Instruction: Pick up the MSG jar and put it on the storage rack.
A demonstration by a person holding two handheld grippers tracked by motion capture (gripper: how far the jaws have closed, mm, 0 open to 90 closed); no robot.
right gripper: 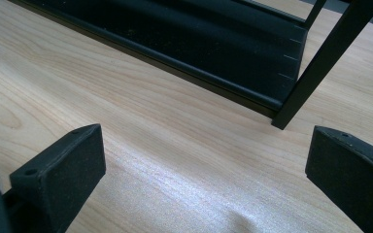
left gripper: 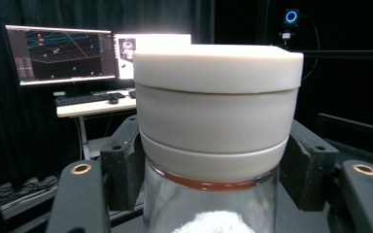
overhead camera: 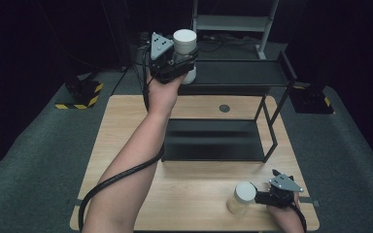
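Observation:
My left gripper (overhead camera: pixel 175 60) is raised above the table's far left edge, shut on a glass jar (overhead camera: pixel 185 42) with a white lid. In the left gripper view that jar (left gripper: pixel 217 97) sits between the jaws of the left gripper (left gripper: pixel 213 160), with white powder inside. A second white-lidded jar (overhead camera: pixel 242 196) stands on the wooden table (overhead camera: pixel 189 194) near the front right. My right gripper (overhead camera: pixel 263 195) rests just right of it, open; the right gripper view shows the right gripper (right gripper: pixel 204 160) with bare wood between the jaws.
A black two-tier metal shelf (overhead camera: pixel 213 141) stands on the table's middle and back; its upper tier (overhead camera: pixel 238 73) is beside the raised jar. Its leg (right gripper: pixel 315 73) is ahead of the right gripper. Monitors (left gripper: pixel 60 53) and a desk stand beyond the table.

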